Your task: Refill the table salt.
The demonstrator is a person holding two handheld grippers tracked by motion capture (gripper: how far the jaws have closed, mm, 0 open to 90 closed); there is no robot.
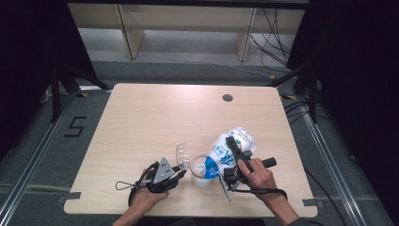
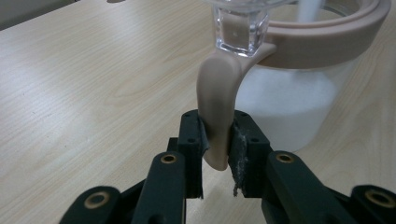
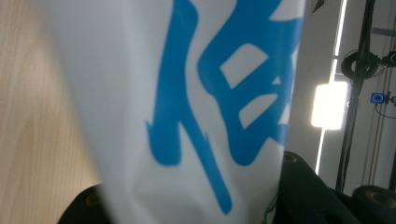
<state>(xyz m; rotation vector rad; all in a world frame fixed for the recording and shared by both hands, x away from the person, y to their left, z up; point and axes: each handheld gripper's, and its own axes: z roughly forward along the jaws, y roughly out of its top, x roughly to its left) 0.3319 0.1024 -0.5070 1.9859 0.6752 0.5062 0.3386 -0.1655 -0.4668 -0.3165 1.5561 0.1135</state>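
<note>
- Left gripper [image 1: 181,172]: its two black jaws are pinched on the beige, curved plastic handle [image 2: 216,122] of a translucent white round container with a beige rim [image 2: 299,107]. In the left gripper view the handle stands upright between the two pads, touching both, and its lower tip sits just below them.
- Container: it stands on the pale wooden table [image 1: 155,117], near the front edge, between the two hands. A clear plastic lid [image 1: 182,154] is tilted up at its left side, hinged above the handle.
- Right gripper [image 1: 229,141]: its jaws are clamped on a white plastic bag printed with blue characters [image 1: 226,153] — in the right gripper view the bag's wall sits between the two black jaws.
- Bag: it is held tilted, with its lower end over the open mouth of the container and its upper end pointing away toward the right rear of the table.
- Count: two grippers, one in each hand — one container, one lid, one bag, one table.
</note>
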